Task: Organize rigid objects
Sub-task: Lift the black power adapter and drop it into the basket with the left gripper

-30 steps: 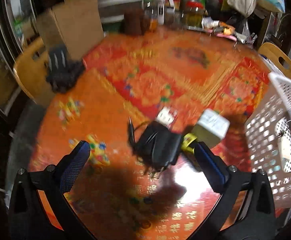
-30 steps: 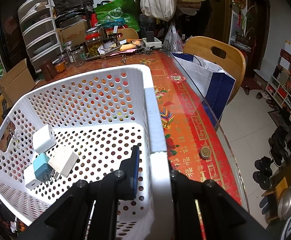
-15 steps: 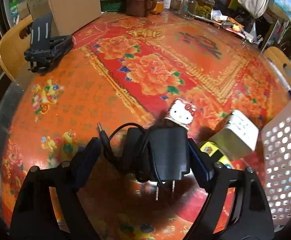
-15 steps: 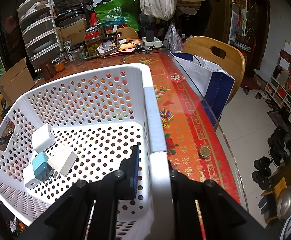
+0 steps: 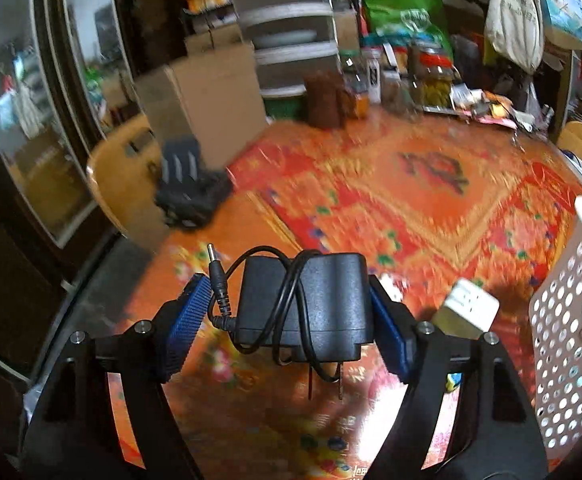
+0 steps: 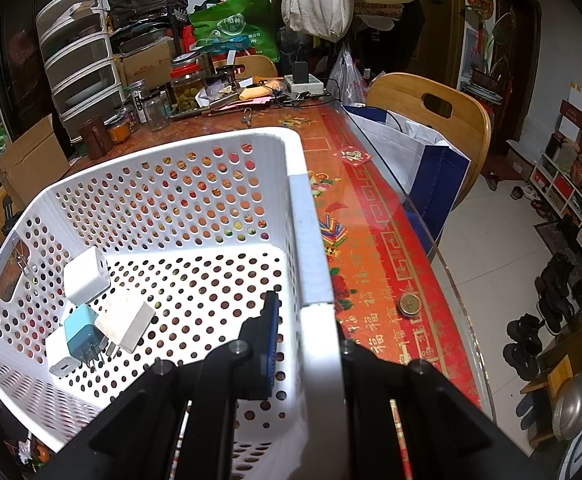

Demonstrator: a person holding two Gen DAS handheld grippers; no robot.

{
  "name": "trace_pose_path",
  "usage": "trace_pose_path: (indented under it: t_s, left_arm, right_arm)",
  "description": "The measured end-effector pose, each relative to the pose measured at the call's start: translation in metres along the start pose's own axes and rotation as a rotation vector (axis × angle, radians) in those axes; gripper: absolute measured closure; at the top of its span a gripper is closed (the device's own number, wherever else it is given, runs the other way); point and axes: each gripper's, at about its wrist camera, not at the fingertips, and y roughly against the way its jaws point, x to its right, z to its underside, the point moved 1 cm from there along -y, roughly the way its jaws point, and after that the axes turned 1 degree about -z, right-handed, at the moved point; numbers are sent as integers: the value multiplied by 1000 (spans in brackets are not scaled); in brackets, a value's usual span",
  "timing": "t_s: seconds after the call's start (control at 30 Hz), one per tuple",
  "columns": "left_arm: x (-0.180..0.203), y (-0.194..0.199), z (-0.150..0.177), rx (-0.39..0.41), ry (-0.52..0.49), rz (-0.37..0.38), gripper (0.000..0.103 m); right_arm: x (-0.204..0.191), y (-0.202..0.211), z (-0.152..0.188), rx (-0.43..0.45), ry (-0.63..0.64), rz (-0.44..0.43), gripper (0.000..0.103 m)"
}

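The left gripper (image 5: 287, 320) has just been closing its jaws around the black power adapter (image 5: 303, 304), cord wrapped round its body and prongs hanging down, lifted clear of the red tablecloth (image 5: 411, 200). At its three o'clock waits the white perforated basket (image 5: 563, 340), where chargers already lie. The right gripper (image 6: 307, 340) is clamped tight on the basket's near rim, probably steadying it for the drop.

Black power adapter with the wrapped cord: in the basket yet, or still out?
Out. The black power adapter sits between the left gripper's blue pads, above the table; the white perforated basket stands off to the right.
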Motion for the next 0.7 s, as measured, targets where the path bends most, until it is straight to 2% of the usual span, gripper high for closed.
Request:
trace_pose_path:
  t_s: [0.2,0.43,0.7]
  left_arm:
    - [4,26,-16,37,-12,48,29]
    - [40,69,-30,89,-66,118,29]
    - [90,108,-43,140,-144,161,29]
  right_arm:
    - [0,0,0,-1,1,1,92]
    - [-1,0,-1,-1,3,0,92]
    - [-1,-1,-1,0,5,-2,92]
